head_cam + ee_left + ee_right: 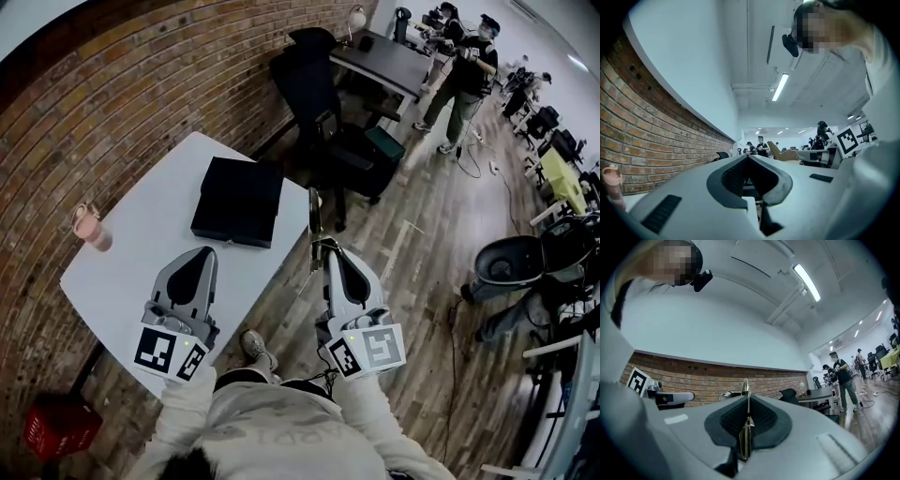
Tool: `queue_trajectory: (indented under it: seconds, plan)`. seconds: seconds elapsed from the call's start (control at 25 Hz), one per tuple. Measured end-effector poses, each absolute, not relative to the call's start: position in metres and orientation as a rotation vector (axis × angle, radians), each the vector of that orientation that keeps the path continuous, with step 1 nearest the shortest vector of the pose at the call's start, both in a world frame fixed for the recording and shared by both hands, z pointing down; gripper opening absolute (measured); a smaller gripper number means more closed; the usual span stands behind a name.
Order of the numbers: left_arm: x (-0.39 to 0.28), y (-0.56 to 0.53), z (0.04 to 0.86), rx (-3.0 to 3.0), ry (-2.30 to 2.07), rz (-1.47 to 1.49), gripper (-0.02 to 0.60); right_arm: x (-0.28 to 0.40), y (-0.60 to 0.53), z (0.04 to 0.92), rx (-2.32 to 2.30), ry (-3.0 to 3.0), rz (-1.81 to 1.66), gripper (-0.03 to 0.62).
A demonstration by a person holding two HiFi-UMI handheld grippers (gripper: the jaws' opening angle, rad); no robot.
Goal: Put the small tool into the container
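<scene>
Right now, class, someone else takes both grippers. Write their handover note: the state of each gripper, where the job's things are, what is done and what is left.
Left gripper: shut and empty, over the near part of the white table.
Right gripper: shut on the small tool, a thin brass-coloured strip that sticks out past the jaws. It is off the table's right side, over the floor.
Black container: on the table, ahead of the left gripper. I cannot tell whether it is open.
Done: the tool is in the grip.
Left: carry the tool to the container, put it in, release.
</scene>
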State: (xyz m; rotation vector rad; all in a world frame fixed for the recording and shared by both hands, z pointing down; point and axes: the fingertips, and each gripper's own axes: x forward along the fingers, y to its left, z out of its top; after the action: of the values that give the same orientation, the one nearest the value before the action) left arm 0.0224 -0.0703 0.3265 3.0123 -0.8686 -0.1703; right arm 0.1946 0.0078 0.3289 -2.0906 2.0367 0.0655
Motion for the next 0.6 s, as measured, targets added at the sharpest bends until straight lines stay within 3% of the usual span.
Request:
queue_trajectory:
  seconds: [0.6]
  plan:
    - [0.04, -0.156, 0.337, 2.953, -1.039, -0.092, 0.005, 0.207, -0.122, 0.349, -1.943, 2.363, 0.069, 0.015]
